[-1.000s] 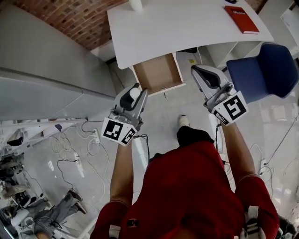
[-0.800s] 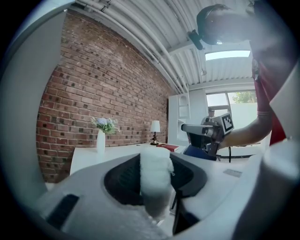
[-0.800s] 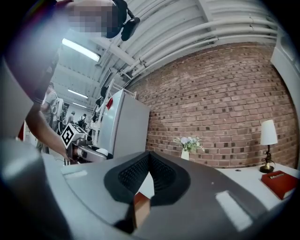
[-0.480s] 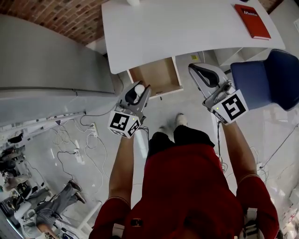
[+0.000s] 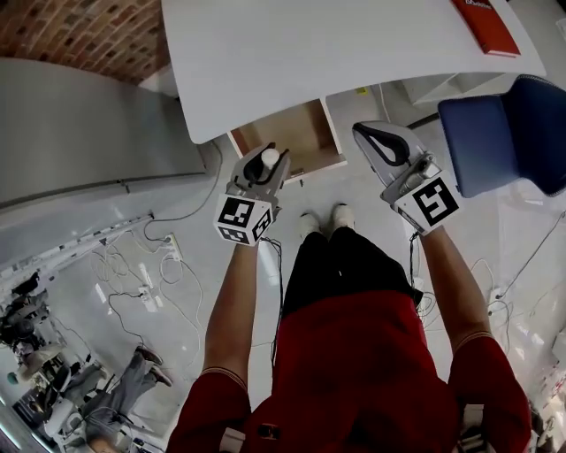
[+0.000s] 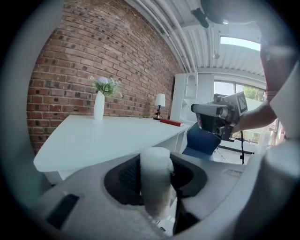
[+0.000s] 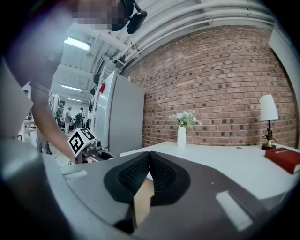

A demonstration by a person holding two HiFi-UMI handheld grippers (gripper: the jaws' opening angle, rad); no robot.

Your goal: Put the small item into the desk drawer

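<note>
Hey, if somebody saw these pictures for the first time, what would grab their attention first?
Most striking is the small white item clamped in the jaws of the left gripper, close to the open drawer under the white desk. The right gripper hangs beside it with jaws together and empty. A red book lies at the desk's far right corner.

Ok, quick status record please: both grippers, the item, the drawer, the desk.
left gripper: shut on the white roll
right gripper: shut, nothing between the jaws
white roll: held near the drawer's front, not yet inside
drawer: open, visible part bare
desk: white, red book on the far right
blue chair: right of the drawer
</note>
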